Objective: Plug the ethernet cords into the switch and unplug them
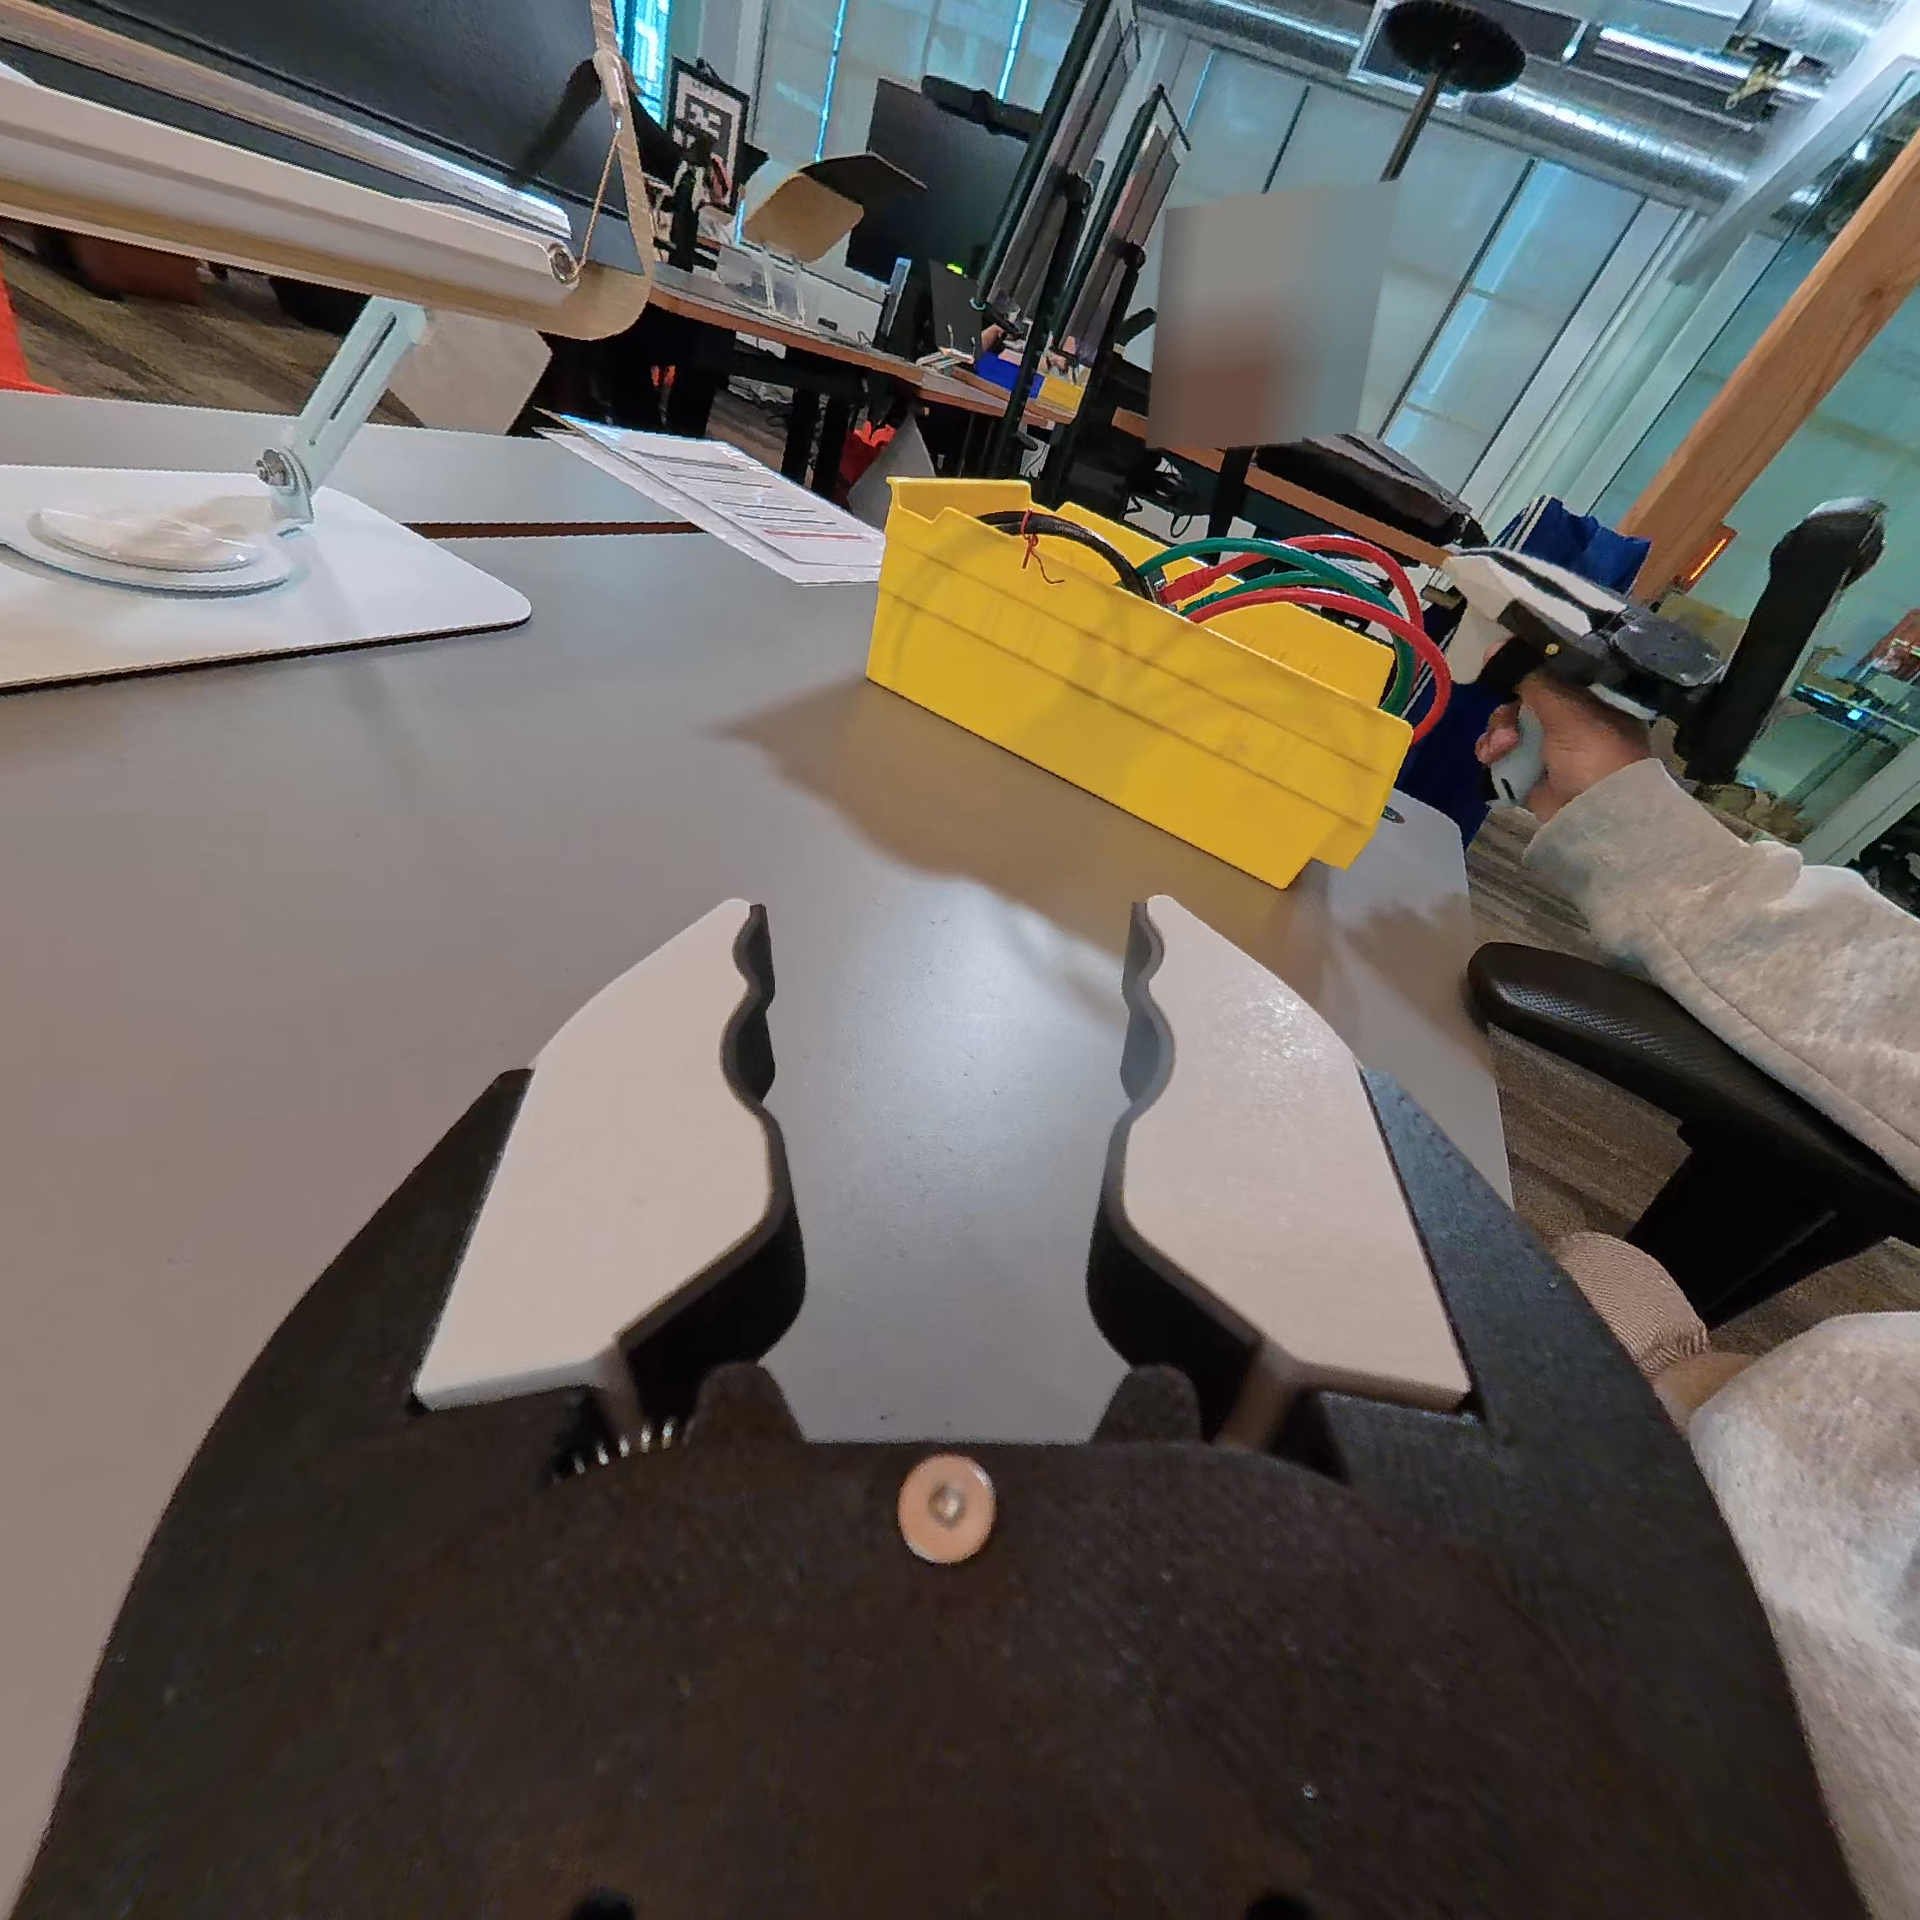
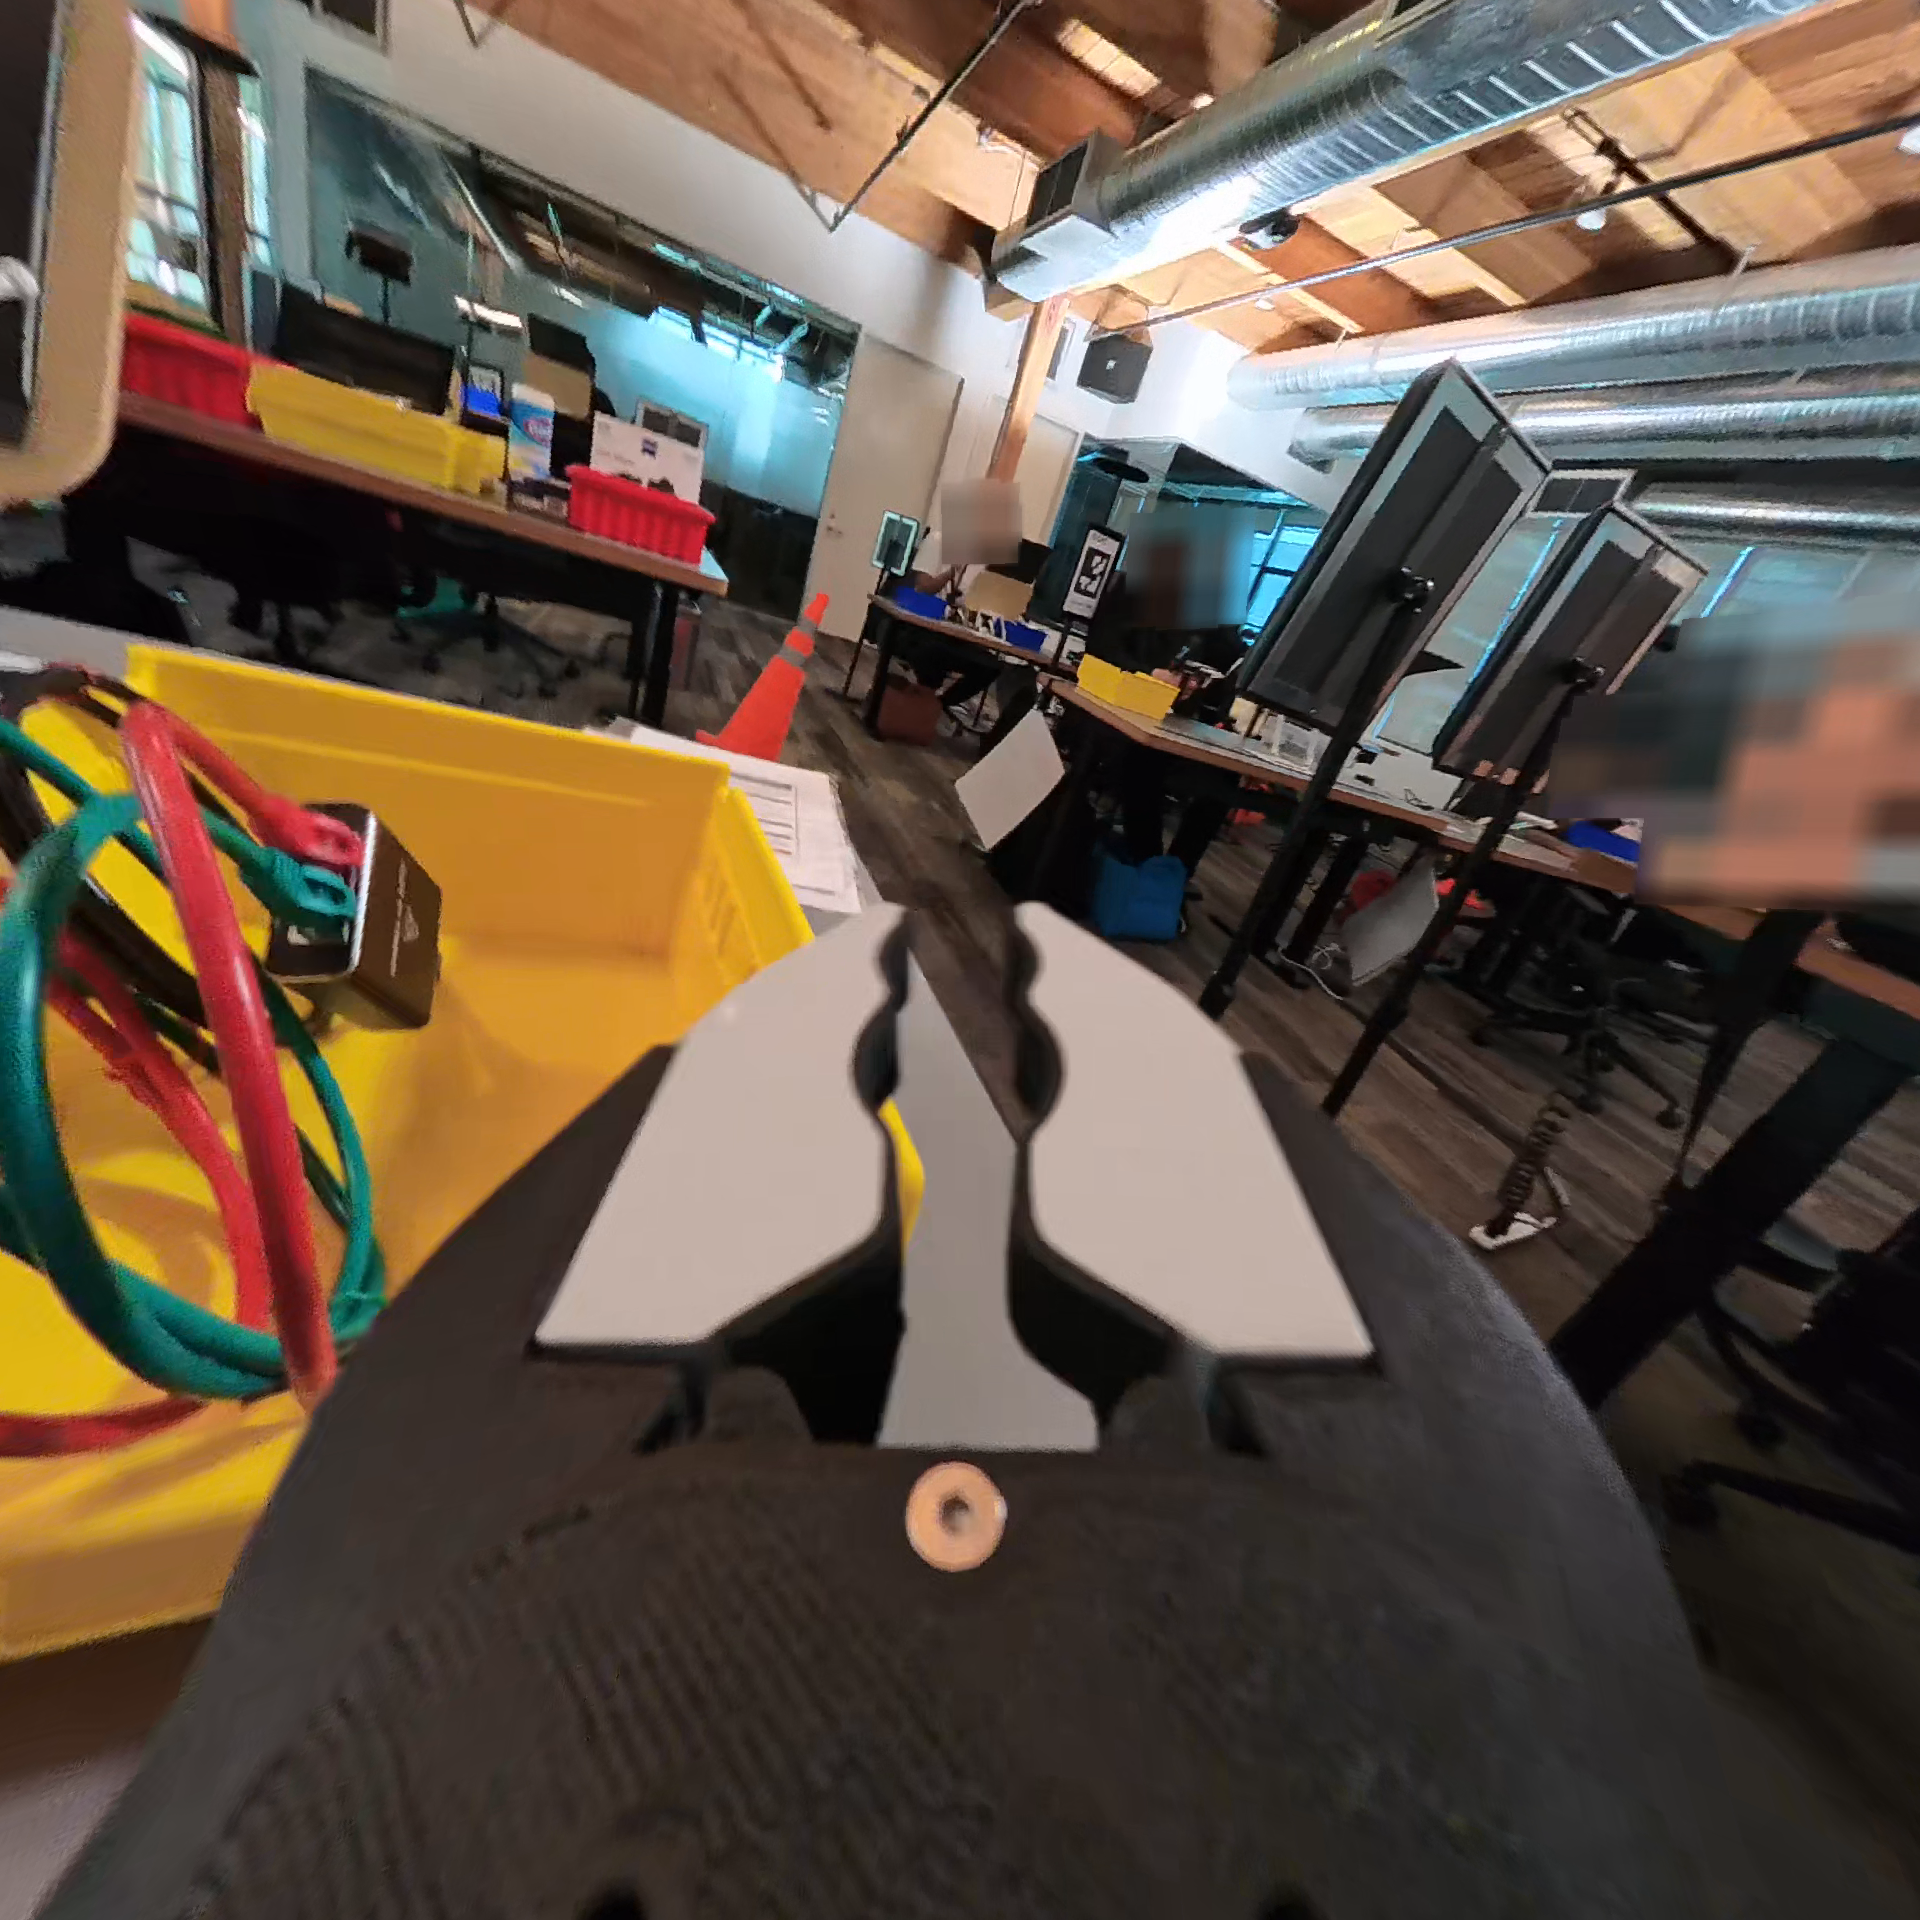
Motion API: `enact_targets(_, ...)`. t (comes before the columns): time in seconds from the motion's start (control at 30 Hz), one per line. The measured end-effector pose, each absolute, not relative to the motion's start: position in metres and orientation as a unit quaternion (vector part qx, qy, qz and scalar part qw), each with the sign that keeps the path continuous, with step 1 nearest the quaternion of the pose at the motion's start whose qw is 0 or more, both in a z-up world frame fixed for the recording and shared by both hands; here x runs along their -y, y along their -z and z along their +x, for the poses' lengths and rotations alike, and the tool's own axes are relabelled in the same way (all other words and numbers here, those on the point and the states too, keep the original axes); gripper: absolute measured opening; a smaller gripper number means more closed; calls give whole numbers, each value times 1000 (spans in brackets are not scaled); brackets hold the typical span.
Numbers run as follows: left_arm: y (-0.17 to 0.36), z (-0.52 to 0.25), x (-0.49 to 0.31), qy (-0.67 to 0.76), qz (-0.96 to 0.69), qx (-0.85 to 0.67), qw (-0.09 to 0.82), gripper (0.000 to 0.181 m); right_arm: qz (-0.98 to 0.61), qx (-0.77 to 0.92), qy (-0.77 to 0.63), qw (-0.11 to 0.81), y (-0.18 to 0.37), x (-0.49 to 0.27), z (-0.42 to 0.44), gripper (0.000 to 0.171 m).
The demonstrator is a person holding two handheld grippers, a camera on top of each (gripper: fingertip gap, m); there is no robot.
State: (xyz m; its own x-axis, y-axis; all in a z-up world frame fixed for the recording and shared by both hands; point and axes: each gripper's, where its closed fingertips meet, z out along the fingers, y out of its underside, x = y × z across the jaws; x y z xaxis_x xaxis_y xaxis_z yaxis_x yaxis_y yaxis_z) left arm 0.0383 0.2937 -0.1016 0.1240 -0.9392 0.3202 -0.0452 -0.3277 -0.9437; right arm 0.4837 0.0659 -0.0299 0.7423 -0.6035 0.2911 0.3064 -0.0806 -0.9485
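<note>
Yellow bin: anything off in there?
Mostly no. In the yellow bin, the switch sits tilted, propped among loose loops of red cords and green cords, a red and a green plug at its face. No damage visible.

Bin [image 1: 1122, 686] on table [image 1: 520, 831], right of centre; switch [image 2: 364, 925] and cords [image 2: 208, 1039] inside (cords left of switch); paper [image 1: 727, 499] behind bin.
</note>
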Motion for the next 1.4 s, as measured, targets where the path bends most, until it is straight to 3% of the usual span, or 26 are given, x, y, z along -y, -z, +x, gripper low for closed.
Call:
enact_targets(0.03,102,38,-294,529,-619,-397,422,65,-652,-120,327,673,29,-66,484,26)
enact_targets(0.1,102,38,-294,530,-620,-397,422,65,-655,-119,318,675,28,-65,483,25)
enact_targets(0.17,102,38,-294,531,-620,-396,421,65,-662,-109,331,663,31,-63,482,3)
enact_targets(0.27,101,38,-294,532,-620,-394,421,65,-672,-110,335,652,37,-64,484,0)
enact_targets(0.3,101,38,-294,532,-620,-394,422,65,-668,-120,331,655,38,-64,486,5)
enact_targets(0.37,102,38,-294,531,-620,-395,421,66,-678,-132,309,654,42,-66,488,30)
enact_targets(0.43,102,38,-294,531,-620,-395,421,66,-676,-132,301,660,41,-62,488,0)
enact_targets(0.6,102,38,-295,533,-621,-393,419,66,-652,-165,262,692,36,-52,493,0)
enact_targets(0.7,102,38,-295,537,-622,-390,415,66,-674,-190,211,682,52,-58,499,35)
enact_targets(0.77,102,38,-295,538,-623,-390,414,66,-695,-201,189,664,67,-65,502,50)
enact_targets(1.1,102,38,-295,547,-623,-384,407,66,-726,-281,46,626,102,-93,518,94)
enact_targets(1.33,102,40,-292,552,-624,-383,400,66,-780,-280,25,559,132,-107,530,96)
enact_targets(1.4,102,39,-292,552,-624,-382,400,66,-786,-274,11,554,136,-113,525,89)
